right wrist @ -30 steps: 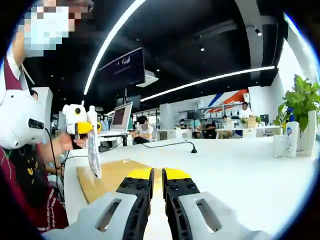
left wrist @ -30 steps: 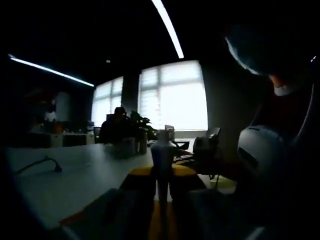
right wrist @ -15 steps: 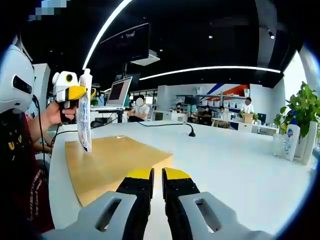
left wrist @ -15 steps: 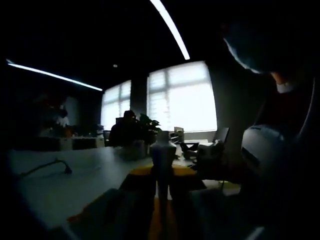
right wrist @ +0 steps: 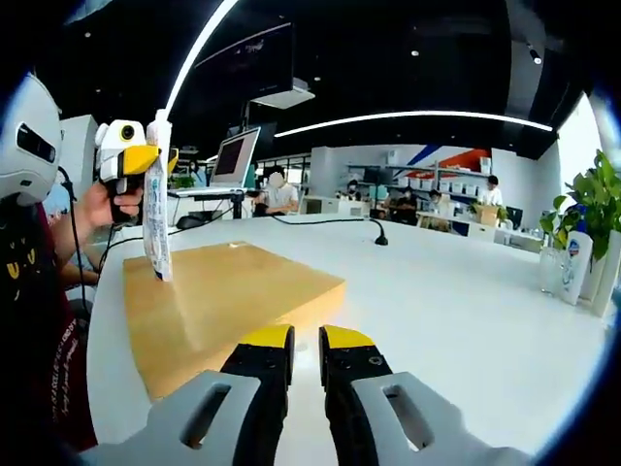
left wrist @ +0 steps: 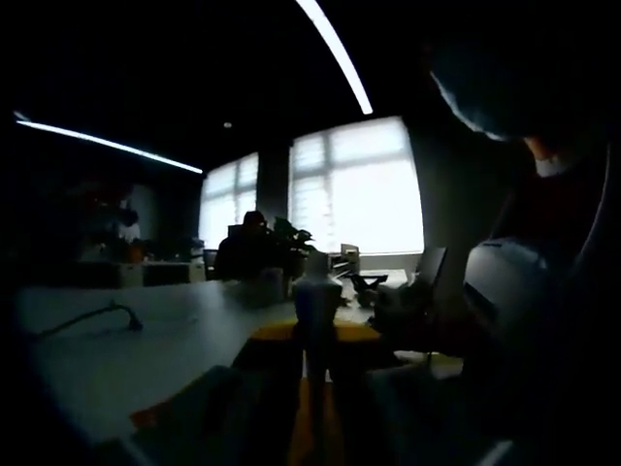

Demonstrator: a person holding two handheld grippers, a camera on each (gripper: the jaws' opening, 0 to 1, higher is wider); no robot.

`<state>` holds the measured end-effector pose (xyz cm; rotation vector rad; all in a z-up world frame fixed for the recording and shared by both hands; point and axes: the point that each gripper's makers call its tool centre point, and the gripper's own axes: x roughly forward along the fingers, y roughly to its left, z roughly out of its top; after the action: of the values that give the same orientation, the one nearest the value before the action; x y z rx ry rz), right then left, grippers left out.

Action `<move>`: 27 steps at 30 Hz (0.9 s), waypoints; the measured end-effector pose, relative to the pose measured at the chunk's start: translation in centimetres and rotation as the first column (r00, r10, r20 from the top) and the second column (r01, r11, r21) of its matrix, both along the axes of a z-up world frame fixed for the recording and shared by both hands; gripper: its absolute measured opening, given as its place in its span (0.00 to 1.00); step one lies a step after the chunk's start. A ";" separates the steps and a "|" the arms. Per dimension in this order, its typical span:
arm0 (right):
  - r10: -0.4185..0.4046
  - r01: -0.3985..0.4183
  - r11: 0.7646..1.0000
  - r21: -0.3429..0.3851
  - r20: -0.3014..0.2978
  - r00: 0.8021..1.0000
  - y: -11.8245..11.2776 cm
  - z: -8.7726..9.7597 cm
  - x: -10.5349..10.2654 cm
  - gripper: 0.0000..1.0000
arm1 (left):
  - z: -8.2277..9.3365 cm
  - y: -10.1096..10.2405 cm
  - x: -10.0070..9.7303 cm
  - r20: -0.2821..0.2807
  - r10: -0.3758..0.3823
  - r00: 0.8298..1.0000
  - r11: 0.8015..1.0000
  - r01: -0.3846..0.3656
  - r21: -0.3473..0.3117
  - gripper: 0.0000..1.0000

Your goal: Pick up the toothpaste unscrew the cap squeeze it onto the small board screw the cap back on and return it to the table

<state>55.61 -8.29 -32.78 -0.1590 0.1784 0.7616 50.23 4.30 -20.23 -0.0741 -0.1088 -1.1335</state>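
In the right gripper view, my right tool (right wrist: 304, 345) rises from the bottom centre, its 2 yellow-tipped jaws drawn together with only a thin slit between them and nothing in it. They hang above the near edge of the small board (right wrist: 218, 301), a pale wooden slab lying flat on the white table (right wrist: 466, 311) across the lower left of the frame.

At the upper left of that view my left tool (right wrist: 146, 160) is held up in my hand (right wrist: 97, 206), clenched on the toothpaste (right wrist: 156, 202). The tube stands upright with its cap end at the top and its flat crimped end hanging down, lifted clear of the board and over its far left part.

In the left gripper view everything is dim against bright windows (left wrist: 364, 189). The toothpaste (left wrist: 317, 303) stands upright at centre, rising out of my left tool's dark jaws at the bottom of the frame, its cap pointing up. The yellow jaw tips glow faintly just under its shoulders.

Further off in the right gripper view, a black cable (right wrist: 325, 220) runs across the table at centre, a white bottle (right wrist: 578, 270) stands at the right edge beside a leafy plant (right wrist: 594, 199), and a laptop (right wrist: 233, 160) sits at upper left, behind the board.
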 end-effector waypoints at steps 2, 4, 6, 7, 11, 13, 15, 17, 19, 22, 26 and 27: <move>0.001 -0.001 1.000 0.001 -0.014 1.000 0.3 -0.3 0.1 0.10 | 0.0 0.2 0.1 -0.004 0.002 1.000 1.000 -0.002 -0.002 0.10; -0.003 0.003 1.000 -0.013 -0.027 1.000 0.6 -0.8 0.2 0.10 | 0.0 0.4 0.1 -0.008 0.003 1.000 1.000 -0.003 -0.005 0.10; -0.005 0.004 1.000 -0.023 -0.037 0.999 0.7 -1.1 0.2 0.10 | 0.0 0.5 0.1 -0.007 0.005 1.000 1.000 -0.005 -0.006 0.10; -0.005 0.004 1.000 -0.025 -0.044 0.999 0.8 -1.3 0.3 0.10 | 0.0 0.5 0.1 -0.007 0.006 1.000 1.000 -0.006 -0.006 0.10; -0.009 0.007 0.999 -0.031 -0.065 0.998 0.9 -1.8 0.4 0.10 | 0.0 0.6 0.1 -0.011 0.005 1.000 1.000 -0.005 -0.011 0.10; -0.013 0.010 0.999 -0.033 -0.070 0.997 0.9 -1.9 0.4 0.10 | 0.0 0.6 0.1 -0.009 0.007 1.000 1.000 -0.007 -0.009 0.10; -0.014 0.011 0.999 -0.034 -0.072 0.997 0.9 -2.0 0.4 0.10 | 0.0 0.7 0.1 -0.009 0.007 1.000 1.000 -0.007 -0.007 0.10; -0.013 0.010 0.999 -0.033 -0.077 0.997 1.0 -2.0 0.4 0.10 | 0.0 0.7 0.0 -0.008 0.006 1.000 1.000 -0.006 -0.006 0.10; -0.013 0.010 0.999 -0.039 -0.079 0.997 1.0 -2.1 0.4 0.10 | 0.0 0.7 0.0 -0.008 0.005 1.000 1.000 -0.005 -0.007 0.10; -0.016 0.012 0.999 -0.047 -0.082 0.996 1.0 -2.3 0.5 0.10 | 0.0 0.6 -0.1 -0.008 0.004 1.000 1.000 -0.004 -0.011 0.10; -0.015 0.010 0.998 -0.058 -0.085 0.996 1.1 -2.5 0.6 0.10 | 0.0 0.5 -0.1 -0.011 0.003 1.000 1.000 -0.003 -0.014 0.10; -0.015 0.010 0.998 -0.060 -0.087 0.996 1.1 -2.5 0.6 0.10 | 0.0 0.5 -0.2 -0.012 0.003 1.000 1.000 -0.003 -0.014 0.10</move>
<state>56.18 -7.23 -35.30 -0.1809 0.2851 0.7516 50.07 4.83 -20.26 -0.0931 -0.1067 -1.1290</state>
